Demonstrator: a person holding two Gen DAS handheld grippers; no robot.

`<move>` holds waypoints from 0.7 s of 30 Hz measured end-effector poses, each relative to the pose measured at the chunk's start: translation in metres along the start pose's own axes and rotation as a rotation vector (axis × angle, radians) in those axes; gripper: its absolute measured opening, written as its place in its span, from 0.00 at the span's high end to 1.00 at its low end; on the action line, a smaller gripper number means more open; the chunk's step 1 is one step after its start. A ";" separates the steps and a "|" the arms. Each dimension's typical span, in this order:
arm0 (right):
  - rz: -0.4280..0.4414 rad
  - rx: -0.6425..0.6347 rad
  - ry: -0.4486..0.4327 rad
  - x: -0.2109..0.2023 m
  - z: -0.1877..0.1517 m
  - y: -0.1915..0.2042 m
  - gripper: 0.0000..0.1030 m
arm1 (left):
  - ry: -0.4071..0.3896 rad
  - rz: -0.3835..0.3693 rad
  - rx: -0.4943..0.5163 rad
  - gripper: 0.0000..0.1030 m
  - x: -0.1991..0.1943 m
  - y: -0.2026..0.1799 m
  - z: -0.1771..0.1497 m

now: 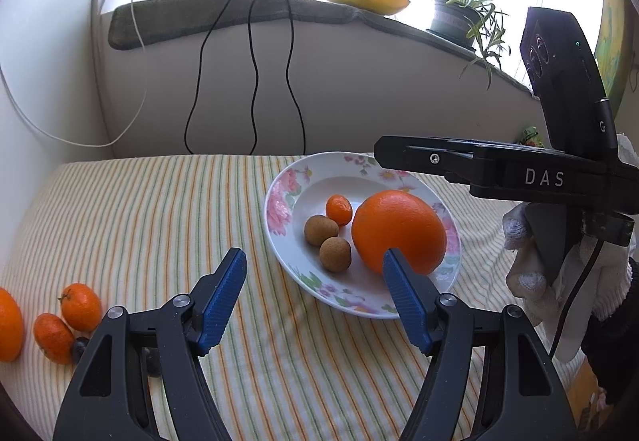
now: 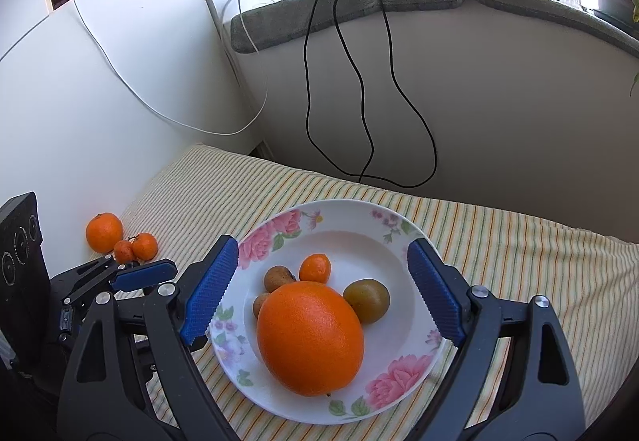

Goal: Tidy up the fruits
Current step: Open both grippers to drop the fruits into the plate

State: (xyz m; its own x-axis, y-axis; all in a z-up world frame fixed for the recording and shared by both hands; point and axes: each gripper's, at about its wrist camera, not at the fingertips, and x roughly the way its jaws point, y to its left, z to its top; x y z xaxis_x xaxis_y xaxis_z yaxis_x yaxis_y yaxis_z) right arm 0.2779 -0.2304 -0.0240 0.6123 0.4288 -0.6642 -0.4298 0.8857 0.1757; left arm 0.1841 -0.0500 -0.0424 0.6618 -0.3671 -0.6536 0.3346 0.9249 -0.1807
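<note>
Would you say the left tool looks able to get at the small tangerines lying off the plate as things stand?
Probably yes. The left tool is open and empty, and the tangerines lie on bare striped cloth to its left with nothing between them; the plate sits on the other side.

I see a flat top covered with a striped cloth in yellow, green and white. A white plate with pink flowers sits on the cloth. Far off to the left, near the wall, an orange and two little tangerines lie right on the cloth, close together.
</note>
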 end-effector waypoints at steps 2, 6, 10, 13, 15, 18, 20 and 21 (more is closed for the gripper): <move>0.000 -0.006 -0.004 -0.003 0.000 0.003 0.14 | -0.007 0.004 -0.001 0.31 -0.004 0.001 -0.001; 0.004 -0.021 -0.011 -0.010 0.001 0.012 0.14 | -0.020 0.011 -0.004 0.31 -0.013 0.004 -0.002; 0.012 -0.040 -0.016 -0.016 0.001 0.021 0.14 | -0.031 0.018 -0.003 0.31 -0.023 0.007 -0.006; 0.021 -0.053 -0.017 -0.019 0.000 0.029 0.14 | -0.048 0.021 -0.006 0.31 -0.031 0.011 -0.009; 0.027 -0.061 -0.017 -0.020 0.000 0.034 0.14 | -0.058 0.021 -0.009 0.31 -0.037 0.016 -0.012; 0.039 -0.073 -0.015 -0.022 -0.001 0.043 0.14 | -0.068 0.022 -0.013 0.31 -0.048 0.026 -0.020; 0.047 -0.083 -0.013 -0.022 -0.003 0.049 0.13 | -0.061 0.041 -0.005 0.31 -0.051 0.033 -0.023; 0.051 -0.090 -0.011 -0.021 -0.004 0.052 0.14 | -0.056 0.055 -0.004 0.31 -0.054 0.037 -0.027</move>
State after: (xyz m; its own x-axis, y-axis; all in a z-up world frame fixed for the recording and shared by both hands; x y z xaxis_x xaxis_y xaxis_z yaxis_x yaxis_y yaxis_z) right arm 0.2401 -0.1942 -0.0032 0.5948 0.4757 -0.6480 -0.5184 0.8431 0.1430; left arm 0.1428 0.0069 -0.0336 0.7158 -0.3203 -0.6205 0.2942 0.9442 -0.1481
